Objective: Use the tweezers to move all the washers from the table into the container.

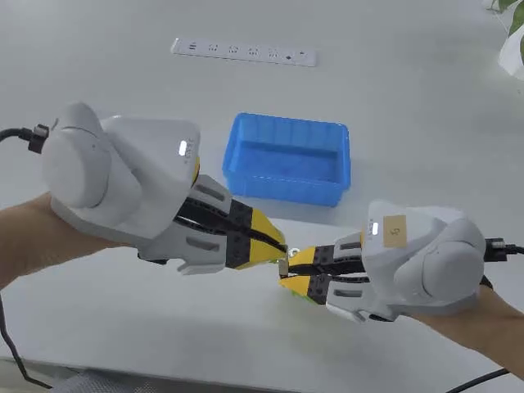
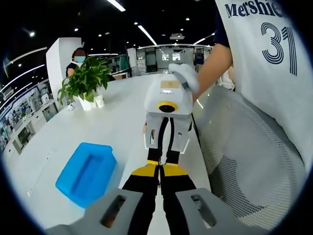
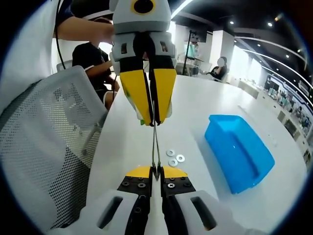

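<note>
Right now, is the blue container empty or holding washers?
Empty: the blue container shows a bare floor, and three washers lie on the table outside it.

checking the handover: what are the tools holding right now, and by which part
Both hold the thin metal tweezers, one at each end: the right tool pinches one end, the left tool the other. Which end is the tip cannot be told.

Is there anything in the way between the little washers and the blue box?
No, nothing visible. In the right gripper view the three washers lie on bare table, and only bare table separates them from the blue container.
</note>
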A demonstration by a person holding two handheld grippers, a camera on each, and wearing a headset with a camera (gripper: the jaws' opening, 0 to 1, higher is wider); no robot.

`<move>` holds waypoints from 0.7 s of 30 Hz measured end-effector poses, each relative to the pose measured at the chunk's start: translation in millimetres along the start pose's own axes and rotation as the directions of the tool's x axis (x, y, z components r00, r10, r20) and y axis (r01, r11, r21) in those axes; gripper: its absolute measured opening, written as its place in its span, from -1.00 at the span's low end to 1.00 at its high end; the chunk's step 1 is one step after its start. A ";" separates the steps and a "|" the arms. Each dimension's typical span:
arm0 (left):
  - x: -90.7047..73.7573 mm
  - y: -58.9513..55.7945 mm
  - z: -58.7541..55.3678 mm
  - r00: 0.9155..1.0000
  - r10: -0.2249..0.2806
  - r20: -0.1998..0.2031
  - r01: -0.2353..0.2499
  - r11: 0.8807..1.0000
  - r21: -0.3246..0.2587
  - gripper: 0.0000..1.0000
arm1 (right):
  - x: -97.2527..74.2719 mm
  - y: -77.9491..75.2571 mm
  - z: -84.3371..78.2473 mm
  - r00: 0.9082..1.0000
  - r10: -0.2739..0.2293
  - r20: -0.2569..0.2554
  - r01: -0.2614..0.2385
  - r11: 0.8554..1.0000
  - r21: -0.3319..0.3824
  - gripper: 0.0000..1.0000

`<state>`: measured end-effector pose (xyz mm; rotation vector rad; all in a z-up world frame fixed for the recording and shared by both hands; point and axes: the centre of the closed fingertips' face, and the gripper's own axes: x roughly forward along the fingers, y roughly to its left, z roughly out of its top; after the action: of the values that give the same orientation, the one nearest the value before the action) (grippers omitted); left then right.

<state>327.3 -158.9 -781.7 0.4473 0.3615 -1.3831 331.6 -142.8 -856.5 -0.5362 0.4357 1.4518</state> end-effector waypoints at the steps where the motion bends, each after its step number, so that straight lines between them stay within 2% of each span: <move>1: 1.0 0.0 0.8 1.000 -0.002 0.013 0.002 1.000 -0.002 -0.90 | -0.4 0.0 -0.4 1.000 0.002 0.002 -0.002 1.000 0.001 -0.87; 2: 1.8 0.3 1.6 1.000 -0.002 0.027 0.002 1.000 -0.005 -0.90 | -0.7 -0.1 -0.6 1.000 0.004 0.003 -0.004 1.000 0.001 -0.87; 9: 6.6 2.2 5.2 0.998 -0.006 0.061 0.006 1.000 -0.004 -0.88 | -1.8 -1.1 -1.4 1.000 0.011 0.004 -0.011 1.000 0.011 -0.87; 15: 11.0 0.4 3.6 0.998 -0.026 0.066 0.027 0.999 -0.020 -0.86 | -0.9 -1.3 -0.7 1.000 0.014 0.007 -0.014 1.000 0.013 -0.87; 21: 12.4 2.5 3.4 0.997 -0.017 0.070 0.019 0.999 -0.029 -0.89 | -0.8 -1.9 -0.6 1.000 0.015 0.007 -0.015 1.000 0.015 -0.87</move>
<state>331.6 -170.9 -784.6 0.3714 0.3297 -1.4050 333.5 -143.8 -856.4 -0.5166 0.4460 1.4628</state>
